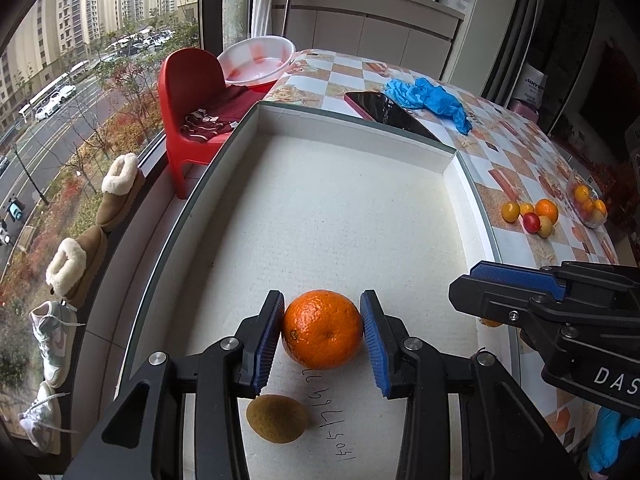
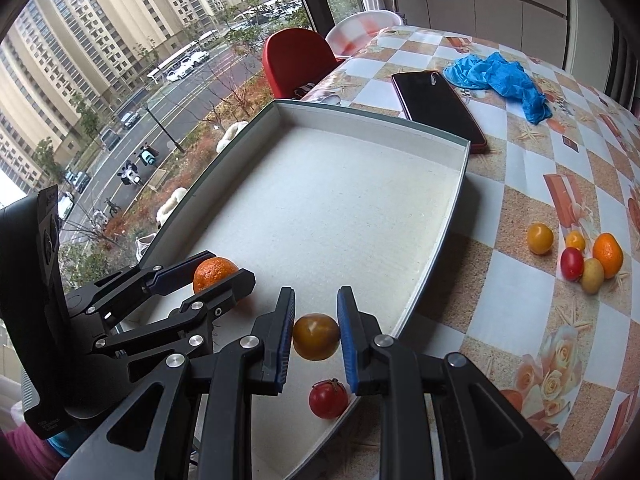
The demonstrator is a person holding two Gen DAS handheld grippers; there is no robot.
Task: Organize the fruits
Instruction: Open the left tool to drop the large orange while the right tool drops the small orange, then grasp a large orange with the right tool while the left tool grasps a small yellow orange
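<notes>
- The table [image 2: 520,152], under a checkered, flower-printed cloth, carries everything I'm working with.
- A shallow white tray [image 1: 448,160] with a grey rim lies along the table's window-side edge, and its far end wall stands just short of a dark phone [image 2: 440,108].
- A crumpled pair of blue gloves [image 2: 500,76] lies beyond the phone toward the table's far edge.
- My left gripper [image 1: 322,330] is down at the near end of the tray with its blue pads on either side of an orange [image 1: 322,330]; the left pad touches the peel, the right pad is at or just off it, so I cannot tell whether I'm truly clamping it.
- My right gripper [image 2: 316,336] hangs at the tray's near right corner, its jaws parted around a yellow-brown tomato [image 2: 316,336] with a small gap showing on each side.
- A kiwi [image 1: 277,418] rests on the tray floor just nearer than the orange, beside handwritten digits.
- A red tomato [image 2: 329,398] sits in the tray against the right wall, just nearer than the yellow-brown one.
- A cluster of loose fruits [image 2: 580,254] waits on the cloth, well apart from the tray's right edge.
</notes>
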